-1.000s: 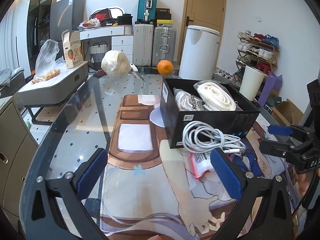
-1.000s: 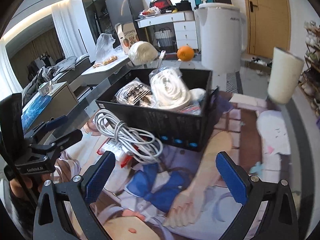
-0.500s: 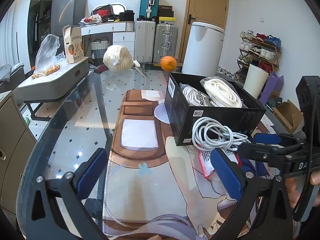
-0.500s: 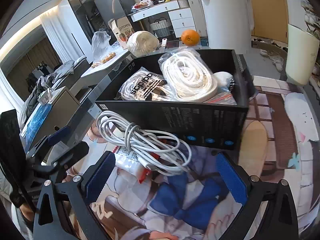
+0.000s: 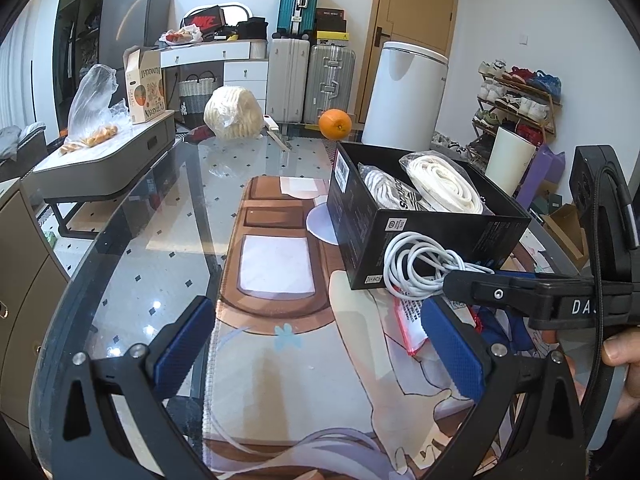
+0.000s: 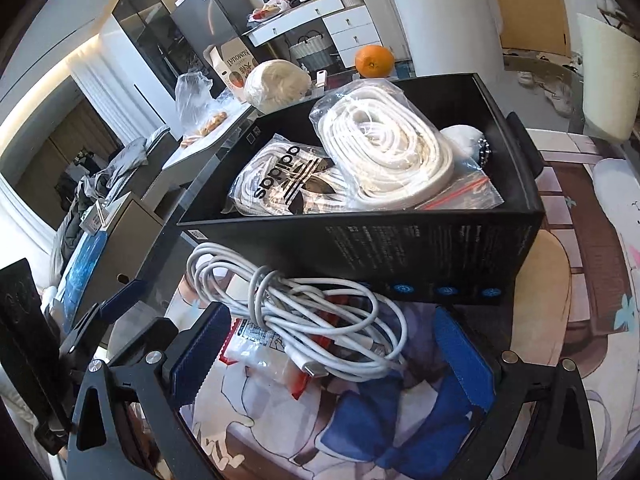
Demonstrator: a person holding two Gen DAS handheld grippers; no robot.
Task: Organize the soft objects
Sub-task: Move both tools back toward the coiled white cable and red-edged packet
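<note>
Right wrist view: the glass-topped table with its printed illustrated mat (image 6: 576,264) carries the open black cardboard box (image 6: 420,240). The box already holds two bagged white bundles, a coiled white cord (image 6: 384,152) and an adidas-marked bag (image 6: 280,184). Outside it, against the front wall, lie the loose white charging cable bundle (image 6: 296,312) and the red-edged plastic pouch (image 6: 260,344) beneath it; both remain to be stowed. The right gripper (image 6: 328,356) is spread wide, straddling the cable, gripping nothing. The left gripper (image 5: 320,348) is equally wide, empty, above the mat.
</note>
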